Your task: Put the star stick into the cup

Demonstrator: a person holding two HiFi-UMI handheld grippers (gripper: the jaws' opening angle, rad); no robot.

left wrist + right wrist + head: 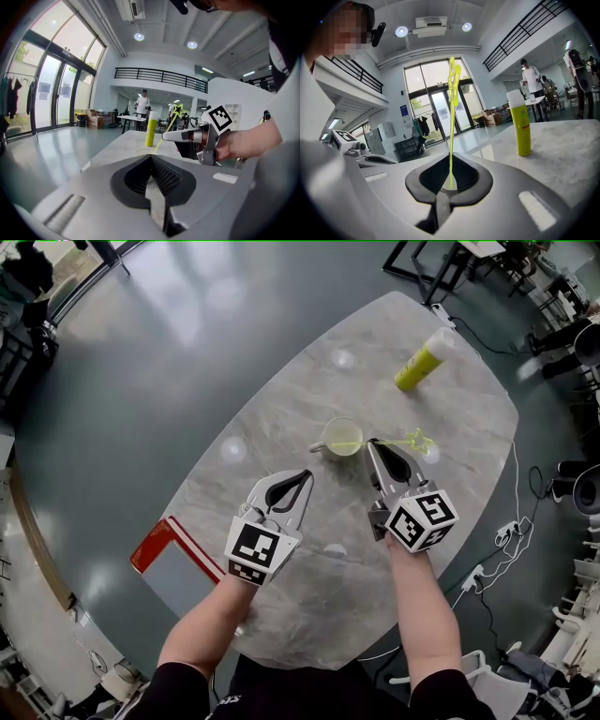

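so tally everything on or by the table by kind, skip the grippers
cup: 1
star stick: 1
yellow bottle: 1
red-edged flat panel at the table's edge: 1
total: 4

The cup (343,437) stands near the middle of the table (328,592), at your 12 o'clock. The bottle (419,364) stands upright beyond it, at 1 o'clock from the cup and well apart. Your right gripper (373,442) sits just beside the cup at its 4 o'clock, your left gripper (307,474) at its 7 o'clock. The stick (394,442) lies crosswise between your right jaws. One end is over the cup, and the star is out at the gripper's 3 o'clock. A board (173,563) lies by the table's edge, at 8 o'clock from your left gripper.
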